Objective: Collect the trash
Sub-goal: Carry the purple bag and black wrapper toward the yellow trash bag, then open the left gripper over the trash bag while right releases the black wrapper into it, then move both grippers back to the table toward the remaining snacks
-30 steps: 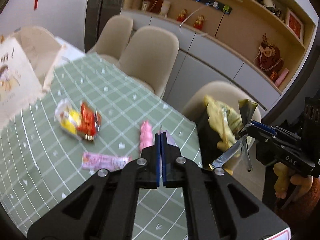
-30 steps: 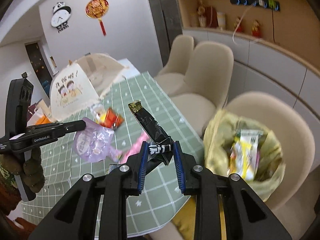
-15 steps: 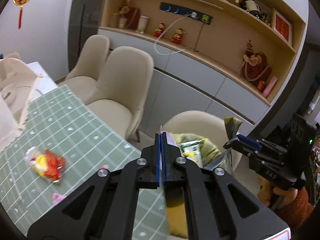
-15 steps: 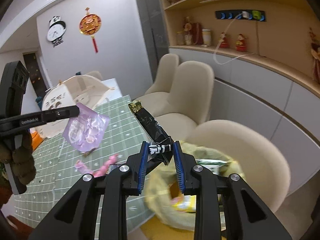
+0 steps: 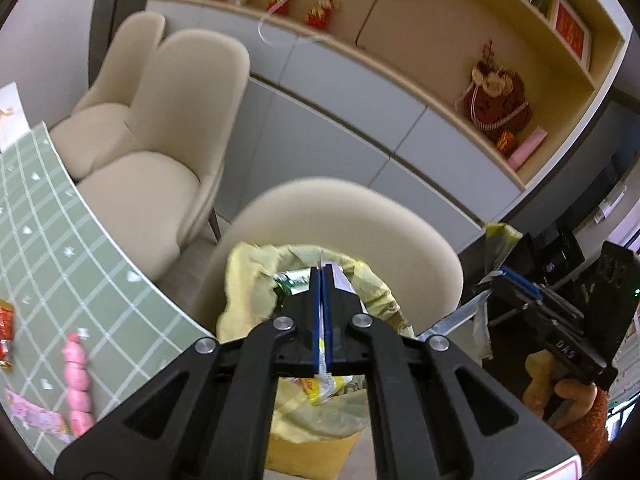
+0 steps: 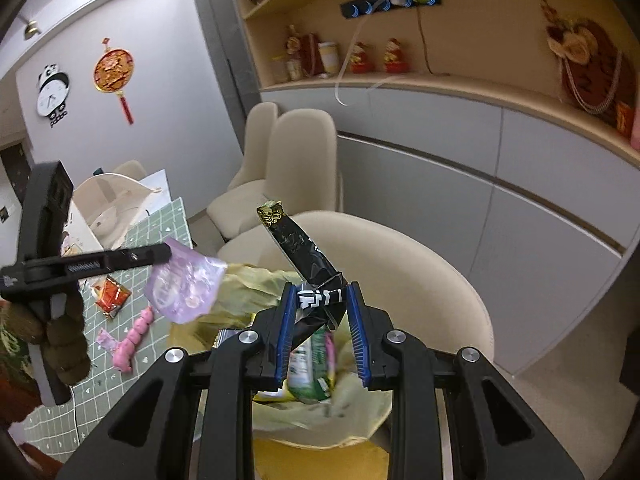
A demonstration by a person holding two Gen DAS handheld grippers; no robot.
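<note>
Both tongs now over bag (image 6: 248,284); crumpled black wrapper (image 6: 304,256)

two grippers: left gripper (image 5: 322,276), right gripper (image 6: 320,304). three beige chairs (image 6: 400,264). one yellow trash bag (image 5: 248,276). one purple pouch (image 6: 184,288), one black wrapper (image 6: 300,248). one pink sausage string (image 5: 78,384). one panda clock (image 6: 52,94).

My claws are matte black, with blue ribbed pads (image 6: 285,322) lining each finger and silver screws (image 5: 283,323) at the linkage pivots. My right arm wears an orange knit sleeve (image 5: 591,432).
</note>
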